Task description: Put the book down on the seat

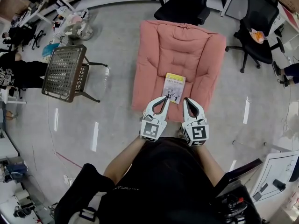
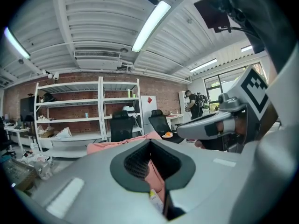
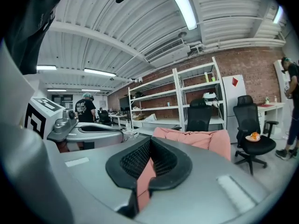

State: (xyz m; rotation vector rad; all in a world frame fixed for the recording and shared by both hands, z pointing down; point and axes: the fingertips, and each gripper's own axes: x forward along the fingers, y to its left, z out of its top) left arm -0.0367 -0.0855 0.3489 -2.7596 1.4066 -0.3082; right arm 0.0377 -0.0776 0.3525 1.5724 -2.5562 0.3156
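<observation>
Jaws of the left gripper (image 1: 165,100) and the right gripper (image 1: 186,101) are closed and empty, just beside the near edge of the book (image 1: 174,87), which lies flat on the pink seat (image 1: 177,41); placement judged complete, only withdrawal remaining.

book (image 1: 174,87) cover print unreadably small, top office chair (image 1: 183,10) cropped

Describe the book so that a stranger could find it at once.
Look for the large pink cushioned seat. The book lies flat near its front edge. It is the only thing on the seat, with a yellow and white cover.
</observation>
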